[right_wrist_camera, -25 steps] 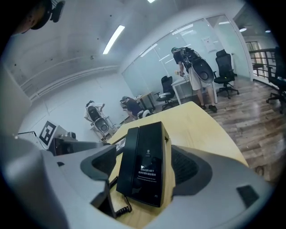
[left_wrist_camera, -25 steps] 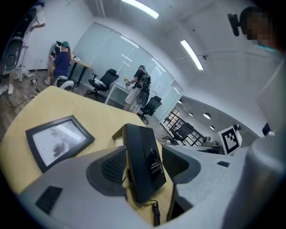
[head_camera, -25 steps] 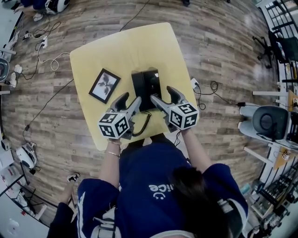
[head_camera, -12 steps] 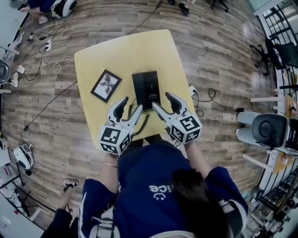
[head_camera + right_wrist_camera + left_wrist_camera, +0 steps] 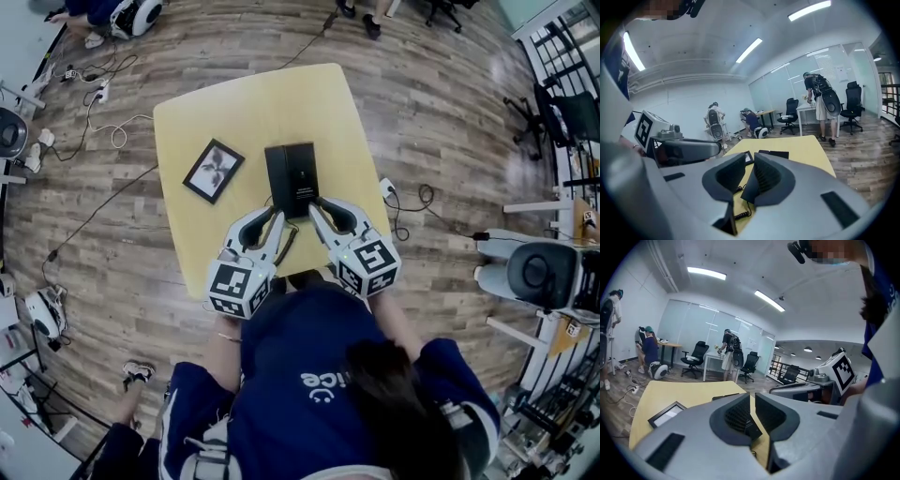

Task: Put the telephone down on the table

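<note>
Black desk telephone (image 5: 292,180) lies flat on the yellow table (image 5: 253,108), about mid-width and in the half nearer the person. Its long axis runs from the near edge toward the far edge, almost square with the table's sides, with the short near end facing the person. The coiled cord (image 5: 286,246) leaves that near end and trails back toward the table's near edge, passing between the two grippers. Left gripper (image 5: 271,219): jaws have just been closing, now drawn together to a thin slit, with nothing between the pads. Right gripper (image 5: 315,212): the same, jaws just closed down and holding nothing. Both sets of tips sit just short of the telephone's near end, one at each corner, apart from it. A picture frame (image 5: 213,171) lies flat to the telephone's left, turned diagonally and clear of it.
</note>
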A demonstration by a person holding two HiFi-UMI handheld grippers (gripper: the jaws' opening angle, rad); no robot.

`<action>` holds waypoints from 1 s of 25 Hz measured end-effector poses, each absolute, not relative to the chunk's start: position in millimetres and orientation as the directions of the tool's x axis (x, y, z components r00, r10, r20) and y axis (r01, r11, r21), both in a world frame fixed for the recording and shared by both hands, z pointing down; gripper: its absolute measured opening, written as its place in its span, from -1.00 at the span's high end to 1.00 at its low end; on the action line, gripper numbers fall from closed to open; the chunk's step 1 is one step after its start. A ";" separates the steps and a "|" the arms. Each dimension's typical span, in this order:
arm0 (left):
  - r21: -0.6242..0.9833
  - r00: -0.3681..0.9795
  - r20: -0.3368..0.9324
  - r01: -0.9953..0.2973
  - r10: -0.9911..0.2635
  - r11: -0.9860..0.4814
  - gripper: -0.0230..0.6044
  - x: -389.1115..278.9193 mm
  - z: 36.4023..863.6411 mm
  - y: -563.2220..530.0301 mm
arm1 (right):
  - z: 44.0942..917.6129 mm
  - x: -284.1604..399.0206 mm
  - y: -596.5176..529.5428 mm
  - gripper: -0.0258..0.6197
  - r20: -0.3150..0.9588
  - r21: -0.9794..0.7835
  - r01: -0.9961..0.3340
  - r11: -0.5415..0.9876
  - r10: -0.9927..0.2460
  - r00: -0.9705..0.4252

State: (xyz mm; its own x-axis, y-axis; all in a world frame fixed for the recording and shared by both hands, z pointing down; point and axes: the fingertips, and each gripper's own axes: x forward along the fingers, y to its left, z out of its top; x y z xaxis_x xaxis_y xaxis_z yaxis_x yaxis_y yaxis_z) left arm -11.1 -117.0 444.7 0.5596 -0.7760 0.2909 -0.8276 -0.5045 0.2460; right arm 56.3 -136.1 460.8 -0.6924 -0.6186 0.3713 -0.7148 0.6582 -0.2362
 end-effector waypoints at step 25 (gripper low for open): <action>0.249 0.519 0.277 -0.852 -0.809 -0.461 0.92 -9.6 445.1 -124.7 | 461.0 50.5 -139.4 0.90 0.367 -0.195 -0.704 0.683 -0.615 -0.698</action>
State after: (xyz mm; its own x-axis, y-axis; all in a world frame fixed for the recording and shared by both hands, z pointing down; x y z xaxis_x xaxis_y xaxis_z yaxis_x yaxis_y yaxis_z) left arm -9.6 -124.7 445.1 0.5187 -0.8090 0.2766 -0.8518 -0.4611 0.2488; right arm 50.5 -139.4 461.0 -0.6982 -0.6148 0.3667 -0.7038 0.6831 -0.1950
